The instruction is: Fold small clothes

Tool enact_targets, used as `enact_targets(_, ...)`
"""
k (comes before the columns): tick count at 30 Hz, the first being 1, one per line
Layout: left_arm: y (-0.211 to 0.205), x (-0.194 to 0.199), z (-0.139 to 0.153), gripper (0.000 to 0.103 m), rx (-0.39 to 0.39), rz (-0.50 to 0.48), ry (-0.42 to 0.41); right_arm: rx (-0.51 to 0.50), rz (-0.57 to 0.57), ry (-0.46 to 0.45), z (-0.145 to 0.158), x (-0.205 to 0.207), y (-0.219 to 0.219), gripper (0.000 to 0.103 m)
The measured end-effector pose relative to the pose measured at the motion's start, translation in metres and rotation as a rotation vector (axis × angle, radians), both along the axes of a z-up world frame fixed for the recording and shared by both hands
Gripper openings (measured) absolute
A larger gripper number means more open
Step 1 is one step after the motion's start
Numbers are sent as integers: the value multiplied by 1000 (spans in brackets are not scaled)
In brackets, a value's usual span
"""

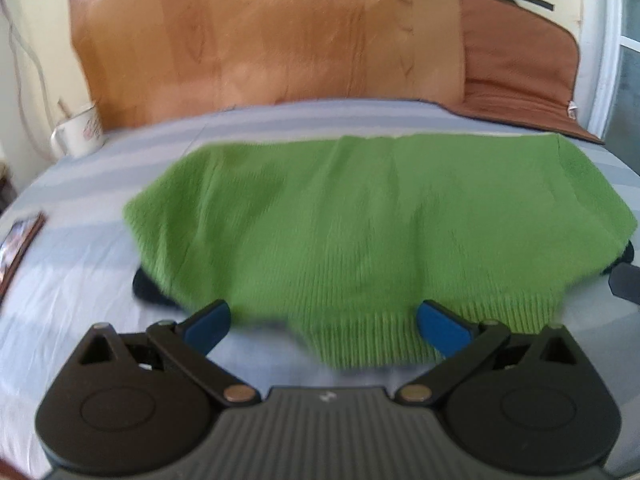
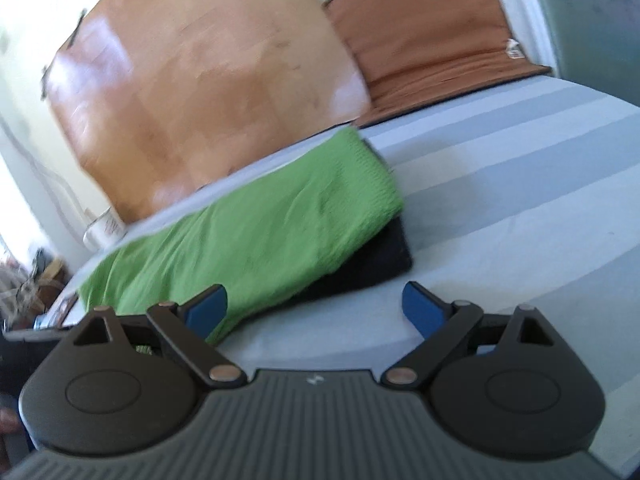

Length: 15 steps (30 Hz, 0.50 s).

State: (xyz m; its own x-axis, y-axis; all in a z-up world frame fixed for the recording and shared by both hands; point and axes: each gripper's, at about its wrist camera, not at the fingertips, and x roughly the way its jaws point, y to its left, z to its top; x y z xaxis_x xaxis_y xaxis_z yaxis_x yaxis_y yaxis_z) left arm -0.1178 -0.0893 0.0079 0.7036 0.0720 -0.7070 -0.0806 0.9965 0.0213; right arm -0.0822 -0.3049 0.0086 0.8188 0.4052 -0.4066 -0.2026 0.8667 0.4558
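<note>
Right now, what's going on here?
A person is folding clothes on a grey striped bed sheet with two handheld grippers. A green knitted sweater lies spread flat on top of a dark folded garment. The left gripper has its jaws open at the sweater's ribbed hem, holding nothing. The right gripper is open too, off the sweater's right side over the sheet. No fold has begun on the sweater yet.
</note>
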Motion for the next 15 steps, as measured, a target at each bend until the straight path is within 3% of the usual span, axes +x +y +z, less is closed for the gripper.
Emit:
enact_targets(1,8,-4,0,103,-68,25,4,28,10,0,-1,-2,0,103)
enact_targets(2,11,-3,0,103,-77,28,10,66,12,0,-3,-4,0,103)
enact_targets(8,11,-3,1,103,-53,-4,35,186,-79,-14,-9,-16,2,103)
enact_targets(12,9,-8,-2,103,-21,-50,34,127,-108,-19,-6,-22,16,103)
enact_targets(15,10,-15,-4,103,-23,-68,20,9,-123,0,1,-19,34,103)
